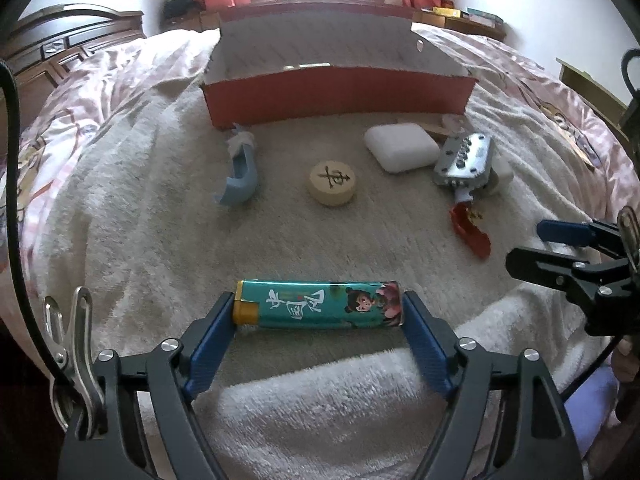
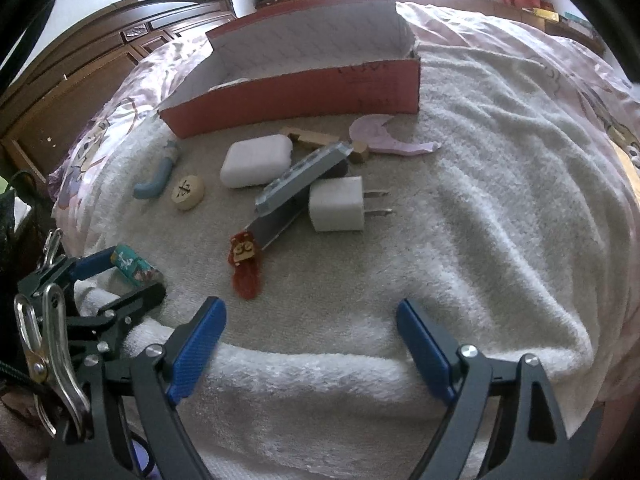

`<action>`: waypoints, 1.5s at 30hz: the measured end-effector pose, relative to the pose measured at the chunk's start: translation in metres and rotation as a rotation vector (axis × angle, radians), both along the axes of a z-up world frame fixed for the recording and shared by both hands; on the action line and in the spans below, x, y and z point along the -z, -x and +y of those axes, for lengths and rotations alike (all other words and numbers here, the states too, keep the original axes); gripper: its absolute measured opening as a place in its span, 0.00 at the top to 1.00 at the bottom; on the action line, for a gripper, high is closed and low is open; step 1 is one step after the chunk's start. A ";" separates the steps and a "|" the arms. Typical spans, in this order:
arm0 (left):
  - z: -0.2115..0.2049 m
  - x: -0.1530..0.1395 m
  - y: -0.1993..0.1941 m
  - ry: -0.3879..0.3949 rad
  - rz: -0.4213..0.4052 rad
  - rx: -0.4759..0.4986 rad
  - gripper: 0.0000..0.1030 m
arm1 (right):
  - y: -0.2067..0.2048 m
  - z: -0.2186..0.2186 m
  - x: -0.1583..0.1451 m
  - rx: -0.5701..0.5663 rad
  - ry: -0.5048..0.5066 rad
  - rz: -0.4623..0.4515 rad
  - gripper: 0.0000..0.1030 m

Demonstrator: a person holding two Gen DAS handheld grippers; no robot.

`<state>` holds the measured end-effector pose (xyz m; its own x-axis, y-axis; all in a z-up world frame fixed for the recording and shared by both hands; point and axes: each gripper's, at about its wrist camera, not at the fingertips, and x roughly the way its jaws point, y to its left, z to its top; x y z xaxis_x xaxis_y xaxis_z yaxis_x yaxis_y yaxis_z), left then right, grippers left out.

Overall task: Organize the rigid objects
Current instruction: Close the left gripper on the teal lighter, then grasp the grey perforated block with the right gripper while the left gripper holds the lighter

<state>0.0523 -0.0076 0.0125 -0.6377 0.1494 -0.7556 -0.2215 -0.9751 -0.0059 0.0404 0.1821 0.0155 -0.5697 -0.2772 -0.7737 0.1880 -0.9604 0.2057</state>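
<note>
Left gripper [image 1: 320,312] spread wide, pads flanking a teal lighter [image 1: 318,304] lying crosswise on the towel [image 1: 140,200] before the red cardboard box [image 1: 340,96], contact indeterminate; right gripper [image 2: 312,320] spread, nothing between its pads.

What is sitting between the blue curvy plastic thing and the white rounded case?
A round wooden chess piece lies between the blue curved plastic piece and the white rounded case, clearest in the left wrist view.
</note>
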 end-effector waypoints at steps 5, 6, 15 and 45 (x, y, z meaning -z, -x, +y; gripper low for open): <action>-0.004 0.003 0.010 -0.027 -0.020 -0.039 0.20 | 0.009 0.004 -0.015 0.013 -0.051 0.054 0.12; -0.004 0.004 0.011 -0.029 -0.021 -0.043 0.20 | 0.011 0.003 -0.019 0.006 -0.066 0.069 0.12; -0.003 0.005 0.009 -0.021 -0.011 -0.043 0.20 | 0.043 -0.035 -0.030 -0.163 -0.277 0.149 0.12; -0.003 0.006 0.010 -0.019 -0.010 -0.044 0.20 | 0.054 -0.016 -0.018 -0.174 -0.190 0.110 0.55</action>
<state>0.0427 -0.0101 0.0063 -0.6367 0.1360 -0.7591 -0.1785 -0.9836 -0.0265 -0.0138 0.1664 0.0333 -0.6101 -0.2338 -0.7570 0.3647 -0.9311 -0.0063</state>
